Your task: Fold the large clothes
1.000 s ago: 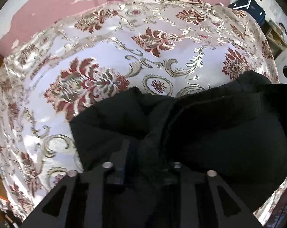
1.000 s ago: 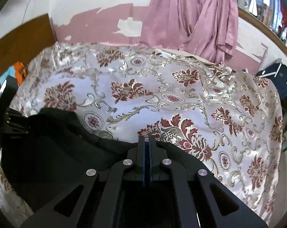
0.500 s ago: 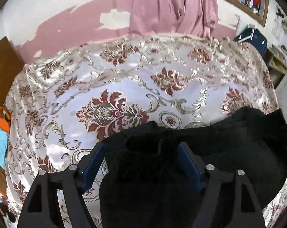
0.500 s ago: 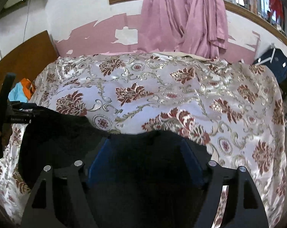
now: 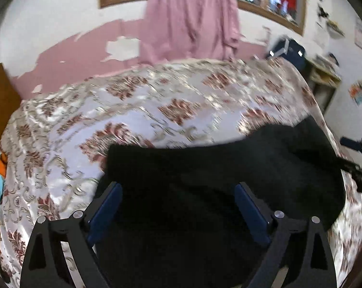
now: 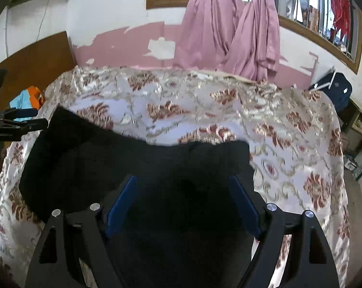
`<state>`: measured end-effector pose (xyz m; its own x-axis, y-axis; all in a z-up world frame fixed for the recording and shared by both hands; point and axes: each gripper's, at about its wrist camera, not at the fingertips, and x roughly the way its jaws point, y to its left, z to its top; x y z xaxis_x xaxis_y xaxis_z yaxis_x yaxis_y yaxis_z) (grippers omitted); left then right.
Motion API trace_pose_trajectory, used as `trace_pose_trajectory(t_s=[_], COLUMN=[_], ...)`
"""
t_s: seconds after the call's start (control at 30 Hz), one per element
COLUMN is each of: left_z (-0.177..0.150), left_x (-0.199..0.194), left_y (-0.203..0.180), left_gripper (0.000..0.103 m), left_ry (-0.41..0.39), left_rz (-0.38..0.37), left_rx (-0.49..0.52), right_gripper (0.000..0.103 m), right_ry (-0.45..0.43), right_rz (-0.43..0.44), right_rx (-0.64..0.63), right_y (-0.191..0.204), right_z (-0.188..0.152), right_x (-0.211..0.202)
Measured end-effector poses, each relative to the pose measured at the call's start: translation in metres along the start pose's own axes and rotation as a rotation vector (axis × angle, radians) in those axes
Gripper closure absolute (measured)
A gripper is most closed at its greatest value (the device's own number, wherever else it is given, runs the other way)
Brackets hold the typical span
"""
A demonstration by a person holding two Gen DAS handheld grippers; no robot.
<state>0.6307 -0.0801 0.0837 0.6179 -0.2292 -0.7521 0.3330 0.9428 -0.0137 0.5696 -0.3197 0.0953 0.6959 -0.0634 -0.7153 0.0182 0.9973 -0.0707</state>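
A large black garment (image 5: 216, 168) lies folded on the near part of a bed; it also shows in the right wrist view (image 6: 137, 163). My left gripper (image 5: 178, 192) is open above its left end, blue pads wide apart, holding nothing. My right gripper (image 6: 183, 187) is open above its right end, also empty. Each gripper shows at the edge of the other view: the right one (image 5: 358, 158), the left one (image 6: 13, 122).
The bed has a shiny white cover with red floral print (image 6: 204, 110). A pink curtain (image 6: 228, 36) hangs on the wall behind. Orange and blue cloth (image 6: 27, 98) lies by the wooden headboard at left. A dark blue bag (image 6: 334, 88) stands at right.
Both grippers were shut on the black garment a second ago. They have opened, let it go and risen back from it; the garment now rests on the bed.
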Motion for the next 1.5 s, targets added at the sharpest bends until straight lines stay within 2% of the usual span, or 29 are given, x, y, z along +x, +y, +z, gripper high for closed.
trace_pose_trajectory(t_s=[0.07, 0.17, 0.33, 0.37, 0.4, 0.47, 0.5, 0.6, 0.77, 0.87, 0.93, 0.97, 1.0, 1.07, 1.17, 1.27, 1.37, 1.5], left_z=[-0.010, -0.024, -0.040, -0.042, -0.042, -0.042, -0.044, -0.040, -0.029, -0.023, -0.019, -0.018, -0.016, -0.014, -0.016, -0.026, -0.038, -0.049], left_x=[0.007, 0.017, 0.045, 0.052, 0.056, 0.065, 0.067, 0.076, 0.095, 0.099, 0.092, 0.086, 0.078, 0.068, 0.053, 0.052, 0.056, 0.076], left_y=[-0.010, -0.017, -0.010, -0.005, 0.000, 0.010, 0.012, 0.016, 0.031, 0.035, 0.032, 0.030, 0.025, 0.013, -0.008, -0.024, -0.036, -0.043], left_gripper=[0.008, 0.008, 0.008, 0.008, 0.008, 0.008, 0.008, 0.008, 0.008, 0.008, 0.008, 0.008, 0.008, 0.008, 0.008, 0.008, 0.008, 0.007], left_ry=[0.042, 0.087, 0.175, 0.188, 0.194, 0.197, 0.193, 0.166, 0.160, 0.153, 0.136, 0.120, 0.102, 0.084, 0.065, 0.088, 0.110, 0.171], left_rz=[-0.024, -0.022, 0.049, 0.063, 0.073, 0.088, 0.097, 0.153, 0.197, 0.193, 0.167, 0.145, 0.120, 0.097, 0.036, -0.005, -0.029, 0.021], left_rx=[0.014, 0.020, -0.027, -0.047, -0.062, -0.091, -0.091, -0.061, -0.078, -0.108, -0.123, -0.126, -0.120, -0.092, -0.033, 0.016, 0.037, 0.076], right_gripper=[0.026, 0.026, 0.029, 0.041, 0.058, 0.078, 0.084, 0.089, 0.090, 0.090, 0.089, 0.085, 0.070, 0.054, 0.054, 0.054, 0.054, 0.054], right_ry=[0.023, 0.070, 0.137, 0.145, 0.150, 0.164, 0.166, 0.165, 0.182, 0.183, 0.145, 0.127, 0.093, 0.035, 0.001, 0.039, 0.079, 0.132], right_rz=[-0.013, -0.053, -0.026, -0.018, -0.016, -0.029, -0.028, -0.032, -0.059, -0.076, -0.084, -0.083, -0.071, -0.043, 0.013, 0.093, 0.131, 0.156], right_rx=[0.018, 0.067, 0.159, 0.167, 0.166, 0.158, 0.157, 0.134, 0.078, 0.097, 0.113, 0.109, 0.091, 0.058, -0.024, -0.103, -0.145, -0.131], right_y=[-0.005, -0.022, -0.047, -0.050, -0.050, -0.050, -0.050, -0.047, -0.040, -0.041, -0.039, -0.036, -0.029, -0.018, 0.010, 0.040, 0.055, 0.062], right_z=[-0.010, -0.021, -0.025, -0.024, -0.025, -0.022, -0.021, -0.014, 0.002, 0.005, 0.007, 0.008, 0.009, 0.010, 0.009, -0.004, -0.020, -0.035], right_x=[-0.001, 0.007, 0.037, 0.045, 0.050, 0.064, 0.069, 0.082, 0.106, 0.112, 0.102, 0.096, 0.086, 0.069, 0.051, 0.049, 0.057, 0.072])
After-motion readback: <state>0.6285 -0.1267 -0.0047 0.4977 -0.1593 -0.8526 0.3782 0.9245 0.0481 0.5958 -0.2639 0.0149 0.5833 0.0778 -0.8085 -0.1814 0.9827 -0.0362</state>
